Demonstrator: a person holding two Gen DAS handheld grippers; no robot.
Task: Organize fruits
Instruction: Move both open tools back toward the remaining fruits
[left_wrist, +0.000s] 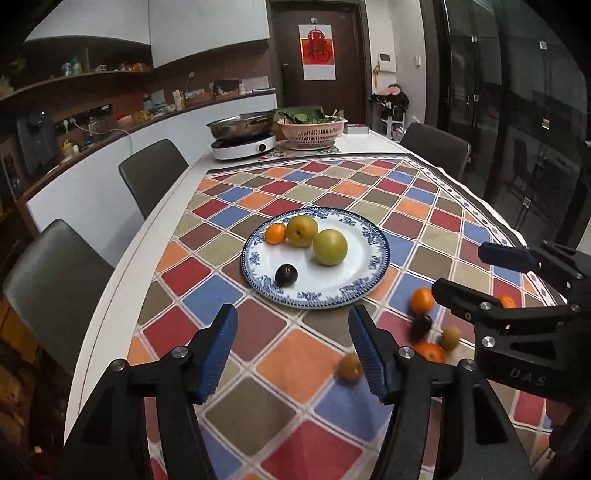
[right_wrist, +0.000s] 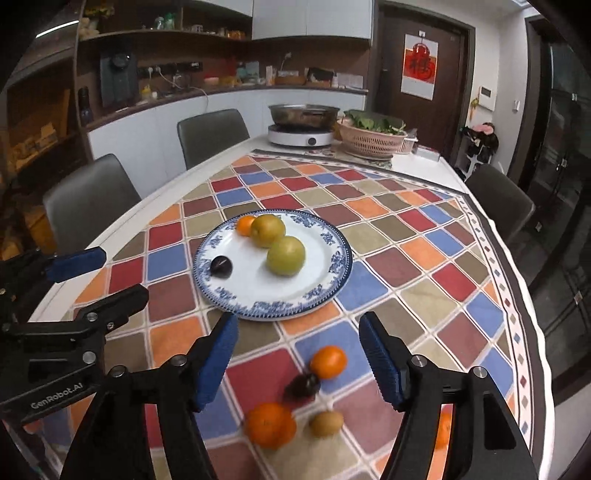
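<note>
From the left wrist camera, the left gripper (left_wrist: 291, 349) hangs above the checked cloth (left_wrist: 321, 192) that covers the counter (left_wrist: 122, 280), its jaws parted with nothing between them. Just ahead sits a blue-rimmed plate (left_wrist: 364, 275) carrying 4 fruits: a small orange (left_wrist: 275, 233) touching a yellow pear (left_wrist: 302, 230), a second, greener pear (left_wrist: 330, 247) beside that, and a dark plum (left_wrist: 286, 275) apart from them toward the near rim. To the right of the plate, loose fruit lies on the cloth: an orange (left_wrist: 422, 300), another dark plum (left_wrist: 421, 326), a kiwi (left_wrist: 450, 338), a larger orange (left_wrist: 431, 352) and a brownish fruit (left_wrist: 350, 366) beside the right-hand finger. The right gripper (left_wrist: 476, 271) enters from the right edge, jaws apart and empty.

From the right wrist camera, the right gripper (right_wrist: 297, 352) is likewise parted and holds nothing. Between and below its fingers, on the cloth, lie an orange (right_wrist: 328, 362), a dark plum (right_wrist: 303, 384) touching it, a bigger orange (right_wrist: 270, 424) and a kiwi (right_wrist: 325, 423). The plate (right_wrist: 325, 284) lies beyond. The left gripper (right_wrist: 107, 277) shows at the left edge, open. At the far end stand a pan on a white cooker (right_wrist: 301, 134) and a pink basket of greens (right_wrist: 373, 140).
</note>
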